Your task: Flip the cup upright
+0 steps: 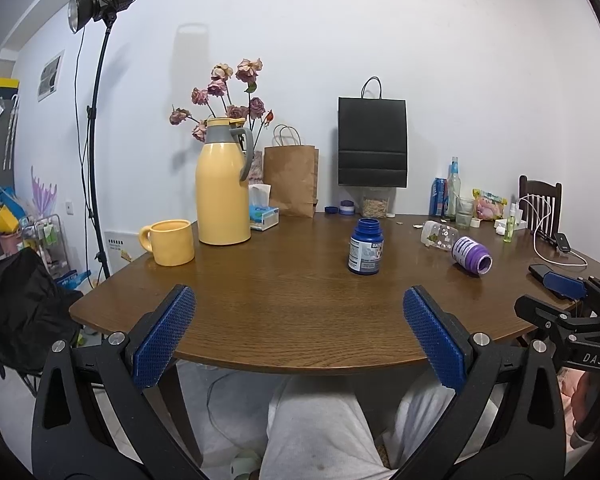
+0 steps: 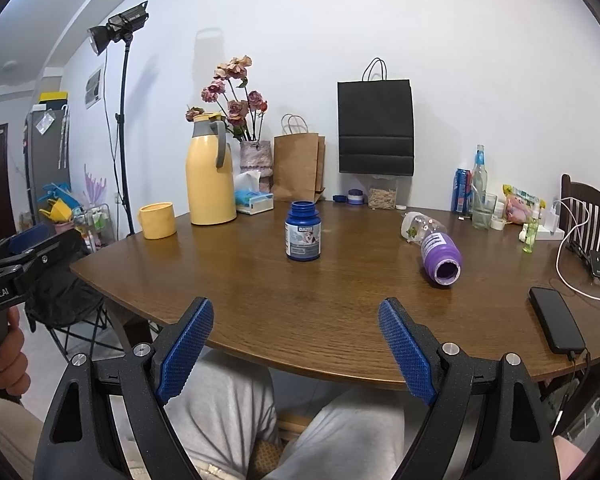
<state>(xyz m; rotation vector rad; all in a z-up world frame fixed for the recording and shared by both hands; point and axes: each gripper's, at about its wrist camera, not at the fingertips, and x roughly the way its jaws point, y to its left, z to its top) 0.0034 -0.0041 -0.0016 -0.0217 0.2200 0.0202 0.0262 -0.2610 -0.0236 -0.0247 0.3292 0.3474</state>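
Observation:
A purple cup-like container [image 1: 470, 256] [image 2: 440, 258] lies on its side on the right half of the brown table [image 1: 260, 280] [image 2: 340, 280], its open mouth facing the near edge. A clear bottle [image 1: 438, 234] [image 2: 420, 224] lies tipped right behind it, touching it. A blue bottle [image 1: 365, 250] [image 2: 303, 236] stands upright mid-table with no lid. A yellow mug [image 1: 172, 242] [image 2: 157, 220] stands upright at the left. My left gripper [image 1: 299, 296] and right gripper [image 2: 296, 306] both hang open and empty at the table's near edge, well short of all of these.
A yellow thermos [image 1: 222, 192], a tissue box, a vase of dried roses, a brown bag and a black bag [image 1: 372, 142] line the back. Bottles, a glass and snacks crowd the back right. A black phone [image 2: 556, 320] on a cable lies at the right edge. The person's knees show under the table.

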